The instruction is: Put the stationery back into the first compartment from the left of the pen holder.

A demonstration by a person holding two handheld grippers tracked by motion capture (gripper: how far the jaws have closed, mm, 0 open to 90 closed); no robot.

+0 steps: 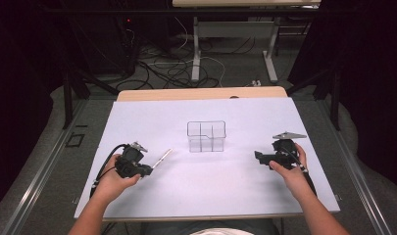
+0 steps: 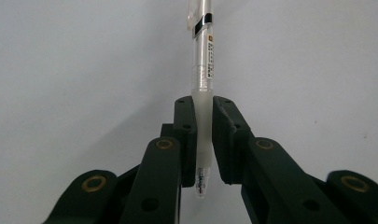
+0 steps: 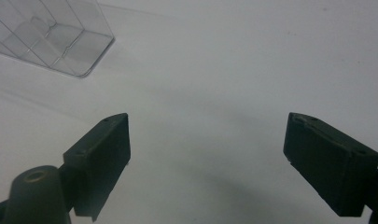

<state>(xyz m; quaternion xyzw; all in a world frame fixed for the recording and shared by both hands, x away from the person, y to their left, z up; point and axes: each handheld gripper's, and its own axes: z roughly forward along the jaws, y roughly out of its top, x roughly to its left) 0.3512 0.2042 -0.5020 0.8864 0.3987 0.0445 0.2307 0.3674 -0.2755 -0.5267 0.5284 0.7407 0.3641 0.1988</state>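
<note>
The left gripper (image 2: 203, 140) has its 2 black fingers (image 2: 185, 140) closed on a clear-barrelled pen (image 2: 203, 84), pinching it on the frosted grip section. In the left gripper view the pen runs straight up between the fingers: its writing tip pokes out just below them, toward the camera, and the long barrel with a printed label and a black band extends away from them over the white surface (image 2: 60, 70). From the high view the left gripper (image 1: 146, 171) sits near the front left part of the surface (image 1: 210, 181), held in the person's left hand (image 1: 115, 178), and the pen (image 1: 161, 158) slants from the fingers toward the far right, pointing roughly at the middle of the surface. Whether the pen's far end touches the surface or hangs just above it cannot be told.

The right gripper (image 3: 207, 158) has its fingers (image 3: 105, 158) spread wide with nothing between them, only bare white surface under the gap. In the high view it (image 1: 257, 157) is near the right edge, held by the right hand (image 1: 289, 171), its fingers aimed toward the middle.

A clear plastic organizer box (image 1: 206, 135) with several compartments stands at the middle of the surface, between the 2 grippers and apart from both. Its corner (image 3: 56, 39) shows at the upper left of the right gripper view.
</note>
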